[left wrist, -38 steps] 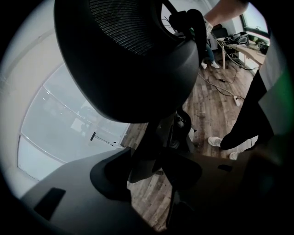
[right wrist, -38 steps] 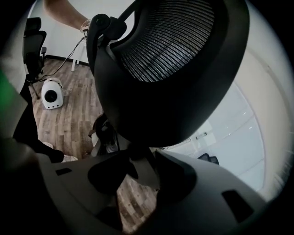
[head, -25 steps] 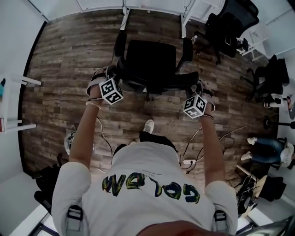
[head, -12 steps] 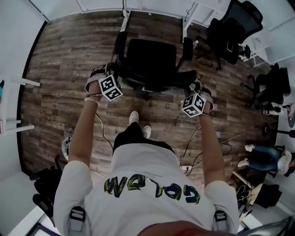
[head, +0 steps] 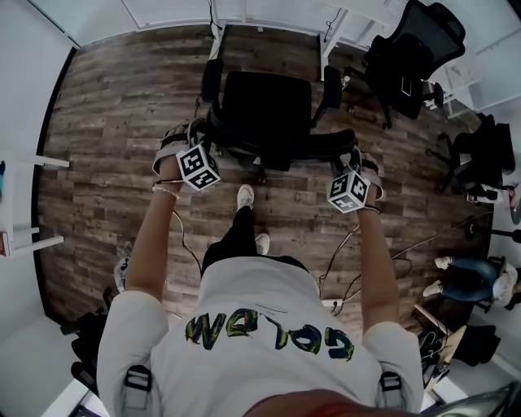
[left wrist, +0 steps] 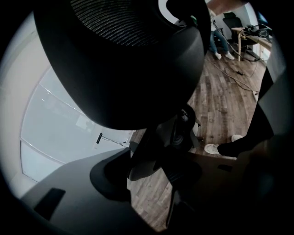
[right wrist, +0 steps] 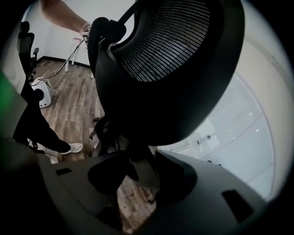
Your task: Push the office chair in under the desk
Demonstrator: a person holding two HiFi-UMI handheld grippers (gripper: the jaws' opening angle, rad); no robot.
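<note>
Chair (head: 267,106) stands on the plank floor (head: 114,122), facing the white bench (head: 187,10) at the top of the head view. It is lined up with the gap between two bench legs, and its seat is not yet under the top. The person stands behind it with both arms stretched forward and one shoe (head: 244,195) just behind the chair base.

The left claw (head: 189,140) is at the left end of the backrest (head: 277,145), and the right claw (head: 352,161) is at the right end. In each gripper view the mesh backrest fills the upper frame and its lower edge runs down between the jaws. Both claws are clenched on the backrest, the left one wider than the right. A second black chair (head: 407,49) stands well apart at the upper right.
</note>
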